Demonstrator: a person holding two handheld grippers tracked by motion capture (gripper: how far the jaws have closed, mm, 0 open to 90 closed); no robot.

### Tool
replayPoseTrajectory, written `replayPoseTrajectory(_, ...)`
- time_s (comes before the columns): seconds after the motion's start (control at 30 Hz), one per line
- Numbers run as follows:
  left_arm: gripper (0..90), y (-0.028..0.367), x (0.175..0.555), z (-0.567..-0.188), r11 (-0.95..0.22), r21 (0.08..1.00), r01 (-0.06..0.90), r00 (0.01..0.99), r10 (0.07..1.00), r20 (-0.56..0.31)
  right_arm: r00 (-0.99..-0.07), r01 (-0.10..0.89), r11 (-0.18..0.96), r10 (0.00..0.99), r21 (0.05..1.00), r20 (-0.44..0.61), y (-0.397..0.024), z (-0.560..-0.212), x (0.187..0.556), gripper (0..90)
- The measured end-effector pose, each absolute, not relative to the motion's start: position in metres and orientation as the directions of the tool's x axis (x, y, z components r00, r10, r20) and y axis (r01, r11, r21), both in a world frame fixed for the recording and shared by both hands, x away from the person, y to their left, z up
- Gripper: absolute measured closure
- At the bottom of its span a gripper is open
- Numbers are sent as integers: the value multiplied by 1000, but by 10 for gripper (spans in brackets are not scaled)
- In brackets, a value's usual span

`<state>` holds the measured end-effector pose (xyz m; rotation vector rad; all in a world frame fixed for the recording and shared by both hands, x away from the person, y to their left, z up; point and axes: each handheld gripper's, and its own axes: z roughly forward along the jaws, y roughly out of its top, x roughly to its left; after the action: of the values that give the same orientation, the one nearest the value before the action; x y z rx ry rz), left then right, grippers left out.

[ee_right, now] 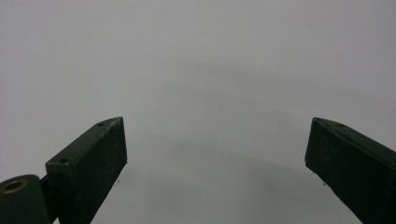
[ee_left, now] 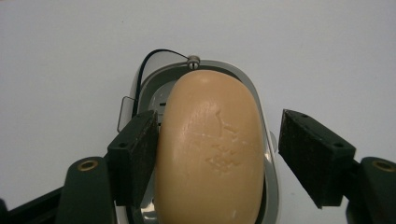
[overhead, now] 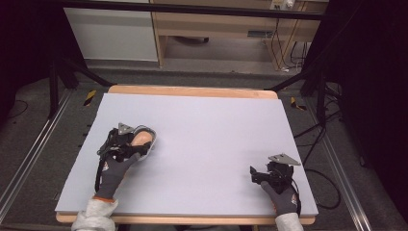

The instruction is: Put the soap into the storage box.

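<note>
1. Pale grey worktop (overhead: 207, 130), wide and bare at centre.
2. Left gripper (ee_left: 217, 154) spread around soap; one pad touching, the other apart.
3. Right gripper (ee_right: 215, 163) spread over bare worktop, near right.
4. Tan soap bar (ee_left: 210, 149) lying in white dish (ee_left: 268, 140), left side.

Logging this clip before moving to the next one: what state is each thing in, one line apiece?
Soap bar: lying in its dish, uncovered, a faint mark on its top.
Soap dish: on the table mat, holding the soap.
Left gripper: open, jaws straddling the soap, one pad at its side, the other apart.
Right gripper: open, holding nothing, over bare mat.
Table mat: flat.
</note>
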<state>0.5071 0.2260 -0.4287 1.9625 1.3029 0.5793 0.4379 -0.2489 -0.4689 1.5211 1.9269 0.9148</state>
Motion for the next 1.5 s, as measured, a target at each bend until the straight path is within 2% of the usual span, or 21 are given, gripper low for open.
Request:
replayPoseTrajectory(0.47,288,219,498,-416,-257,788,559,422,906,-4,-237,623,143,971,769,12,-249,-469,438,58)
replayPoseTrajectory(0.83,296,221,484,-413,-241,800,549,444,896,-35,-233,619,140,972,773,10,-250,-468,437,58)
replayPoseTrajectory(1.17,305,223,455,-423,-272,801,534,487,873,-28,-227,620,133,974,773,14,-253,-468,436,58)
replayPoseTrajectory(1.5,298,232,433,-438,-284,789,545,483,875,-18,-219,626,141,976,767,-1,-259,-470,433,59)
